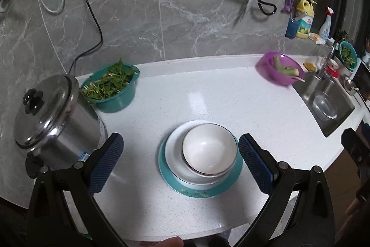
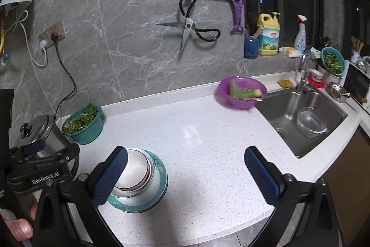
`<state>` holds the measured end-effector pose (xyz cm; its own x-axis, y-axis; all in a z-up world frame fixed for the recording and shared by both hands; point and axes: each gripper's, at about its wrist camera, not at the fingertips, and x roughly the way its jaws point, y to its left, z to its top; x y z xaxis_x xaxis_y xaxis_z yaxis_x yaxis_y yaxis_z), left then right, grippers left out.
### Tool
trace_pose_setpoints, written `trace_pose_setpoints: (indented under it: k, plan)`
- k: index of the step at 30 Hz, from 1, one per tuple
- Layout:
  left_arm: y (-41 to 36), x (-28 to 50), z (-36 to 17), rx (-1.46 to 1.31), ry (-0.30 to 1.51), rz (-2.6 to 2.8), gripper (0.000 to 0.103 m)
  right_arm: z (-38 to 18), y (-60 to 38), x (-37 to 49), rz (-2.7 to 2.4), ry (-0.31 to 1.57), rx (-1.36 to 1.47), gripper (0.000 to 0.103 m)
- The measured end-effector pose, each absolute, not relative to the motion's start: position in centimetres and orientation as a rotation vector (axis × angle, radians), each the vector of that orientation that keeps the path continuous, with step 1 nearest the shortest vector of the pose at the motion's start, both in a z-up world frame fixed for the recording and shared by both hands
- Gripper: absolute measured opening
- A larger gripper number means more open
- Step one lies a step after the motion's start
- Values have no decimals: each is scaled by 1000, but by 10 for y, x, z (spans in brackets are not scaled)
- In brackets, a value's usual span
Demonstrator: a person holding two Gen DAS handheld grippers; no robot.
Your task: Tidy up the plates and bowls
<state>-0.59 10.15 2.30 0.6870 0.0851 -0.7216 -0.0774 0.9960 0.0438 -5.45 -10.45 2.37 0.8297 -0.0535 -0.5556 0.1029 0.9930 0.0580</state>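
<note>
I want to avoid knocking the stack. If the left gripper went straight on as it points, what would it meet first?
Probably the white bowl atop the stacked plates, centred between the open left gripper; depth is unclear.

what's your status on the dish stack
Left gripper and right gripper: jaws open, empty. White bowl nested on white plate on teal plate. Counter around stack unobstructed.

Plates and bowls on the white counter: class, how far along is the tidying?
Done: white ceramic bowls sit nested on a white plate atop the teal patterned plate. In hand: nothing; left gripper and right gripper are open. Left: seemingly nothing on the counter.
</note>
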Motion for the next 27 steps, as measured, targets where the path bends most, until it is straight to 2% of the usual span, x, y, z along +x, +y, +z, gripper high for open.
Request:
trace_pose_setpoints:
  k: [16, 22, 27]
  plan:
    - [106, -2, 39, 7, 759, 115, 101, 26, -96, -46, -21, 595, 49, 103]
    - [116, -9, 51, -45, 650, 110, 102, 27, -88, -40, 15, 591, 27, 103]
    - [122, -1, 46, -46, 743, 201, 102, 28, -84, -36, 35, 589, 22, 103]
